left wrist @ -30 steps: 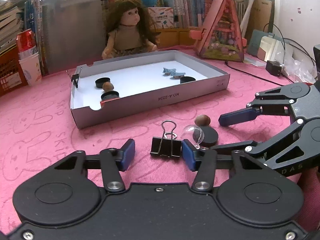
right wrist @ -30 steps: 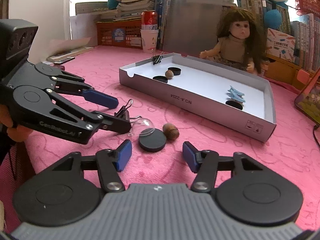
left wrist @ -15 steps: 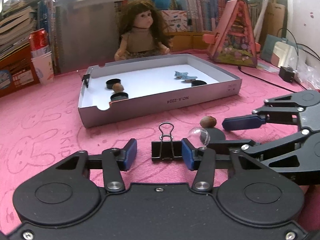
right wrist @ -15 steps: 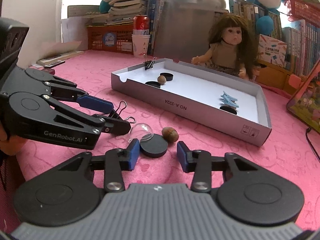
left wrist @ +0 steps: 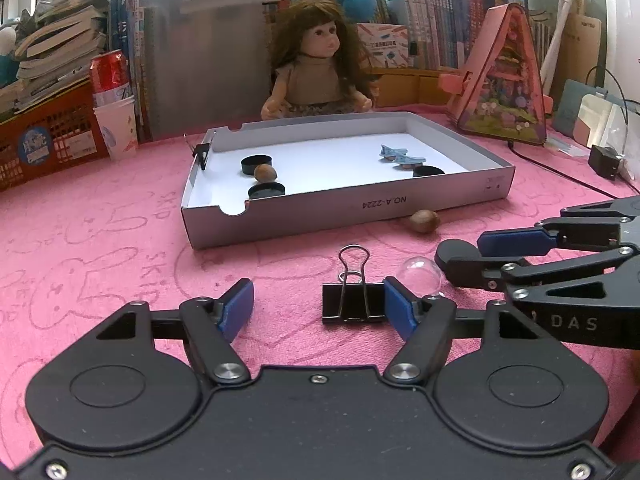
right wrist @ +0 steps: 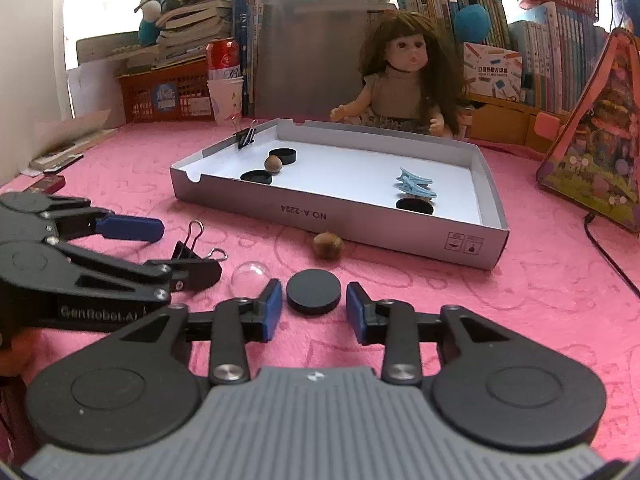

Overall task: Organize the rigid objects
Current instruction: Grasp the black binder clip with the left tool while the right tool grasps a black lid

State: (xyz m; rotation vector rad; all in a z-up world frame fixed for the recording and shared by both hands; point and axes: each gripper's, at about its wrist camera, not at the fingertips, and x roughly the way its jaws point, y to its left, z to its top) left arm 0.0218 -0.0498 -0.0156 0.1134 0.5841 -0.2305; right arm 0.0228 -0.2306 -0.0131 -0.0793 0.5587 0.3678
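While the left tool (left wrist: 318, 308) gapes wide around a black metal binder clip (left wrist: 352, 307), the right tool (right wrist: 313, 310) brackets, without gripping, a flat black round disc (right wrist: 313, 291) near the pink tabletop's (right wrist: 500, 320) front edge.

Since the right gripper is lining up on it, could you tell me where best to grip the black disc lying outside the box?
Grip the black disc across its round edge, coming in low and level from the near side. It lies flat on the pink cloth, so only the rim offers opposing faces. The open right gripper already straddles it.

Black disc (left wrist: 456, 254) (left view) part-hidden
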